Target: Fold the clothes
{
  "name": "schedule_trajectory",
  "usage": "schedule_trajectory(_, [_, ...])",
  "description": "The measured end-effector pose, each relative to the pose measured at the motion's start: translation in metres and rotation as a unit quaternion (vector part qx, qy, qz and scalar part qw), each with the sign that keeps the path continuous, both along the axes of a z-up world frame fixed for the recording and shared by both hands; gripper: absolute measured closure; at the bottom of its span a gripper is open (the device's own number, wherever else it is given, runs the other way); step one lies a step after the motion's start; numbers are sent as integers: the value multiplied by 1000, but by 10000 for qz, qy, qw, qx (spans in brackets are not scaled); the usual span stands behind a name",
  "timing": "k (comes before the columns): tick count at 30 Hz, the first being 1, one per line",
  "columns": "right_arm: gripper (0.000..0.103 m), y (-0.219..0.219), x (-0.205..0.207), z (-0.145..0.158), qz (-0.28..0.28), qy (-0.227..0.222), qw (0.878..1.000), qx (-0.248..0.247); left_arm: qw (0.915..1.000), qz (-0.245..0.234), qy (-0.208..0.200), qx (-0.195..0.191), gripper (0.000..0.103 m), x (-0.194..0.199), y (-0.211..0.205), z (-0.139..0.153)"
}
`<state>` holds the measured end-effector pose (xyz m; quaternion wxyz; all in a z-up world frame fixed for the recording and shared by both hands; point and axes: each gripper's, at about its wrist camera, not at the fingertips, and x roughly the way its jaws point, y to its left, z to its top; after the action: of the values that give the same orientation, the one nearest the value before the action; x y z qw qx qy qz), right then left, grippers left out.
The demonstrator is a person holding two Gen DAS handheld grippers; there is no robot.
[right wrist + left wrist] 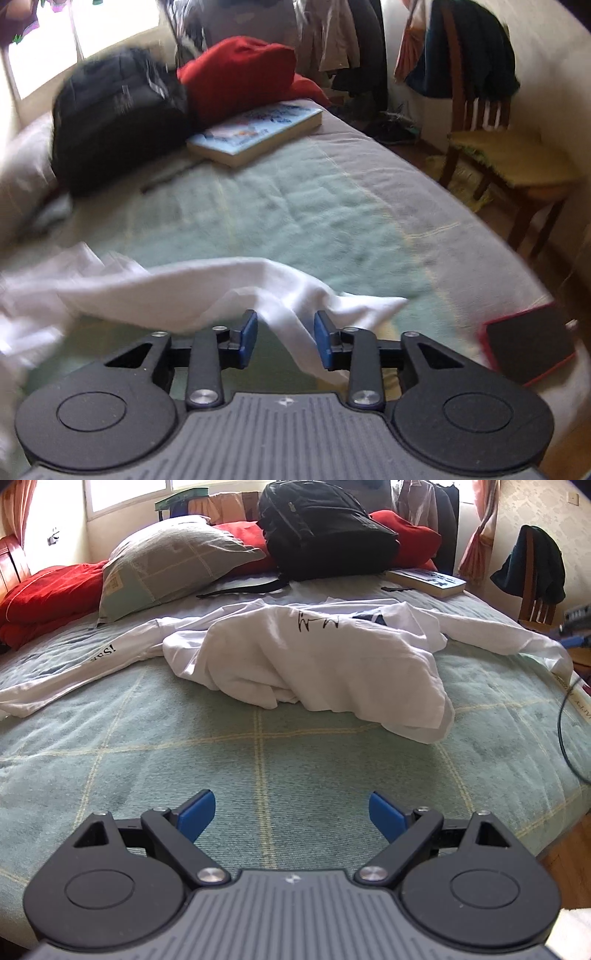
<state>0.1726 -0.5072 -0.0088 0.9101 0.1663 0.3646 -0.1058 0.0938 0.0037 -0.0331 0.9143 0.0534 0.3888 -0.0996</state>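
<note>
Left hand-held gripper: nearest the left wrist camera, low over the bed; its blue pads are spread wide with only blanket between them, holding nothing.
Right hand-held gripper: blue pads are parted with a strip of white cloth running through the gap; the pads do not appear to press on it, though the view is blurred.
White shirt: a long-sleeved white garment with black lettering, lying crumpled in the middle of the bed, ahead of the left hand-held gripper and apart from it; one sleeve stretches to the left, the other to the right edge of the bed.
Sleeve: in the right wrist view, a white sleeve lies across the blanket and trails down between the right pads.
Bed: covered by a pale green blanket with thin yellow check lines.
Pillow: grey and green, propped at the far left of the bed, beside red bedding.
Backpack: black, standing at the far side of the bed against a red cushion.
Book: lies flat just right of the backpack, near the bed's far edge.
Chair: wooden, beside the bed, with dark clothing draped over its back.
Red-edged black pad: flat object at the bed's near right edge; what it is cannot be told.
</note>
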Motion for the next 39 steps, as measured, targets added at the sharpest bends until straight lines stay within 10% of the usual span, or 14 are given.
schedule_trajectory(5, [53, -5, 7, 7, 96, -328, 9982, 502, 10000, 13, -4, 32, 13, 1, -3, 2])
schedule_trajectory(15, [49, -22, 10, -52, -44, 439, 9917, 1205, 9999, -79, 80, 66, 13, 0, -9, -2])
schedule_trajectory(22, [48, -46, -42, -14, -675, -681, 9927, 736, 9998, -112, 122, 102, 13, 0, -15, -4])
schedule_trajectory(32, [48, -31, -23, -72, -845, 202, 9961, -125, 9993, -216, 208, 240, 13, 0, -27, -6])
schedule_trajectory(36, [83, -10, -14, -67, -427, 342, 9957, -749, 9992, -199, 233, 267, 13, 0, -30, -7])
schedule_trajectory(39, [83, -12, -9, -58, -314, 375, 9940, -974, 9991, -218, 240, 283, 13, 1, -32, -7])
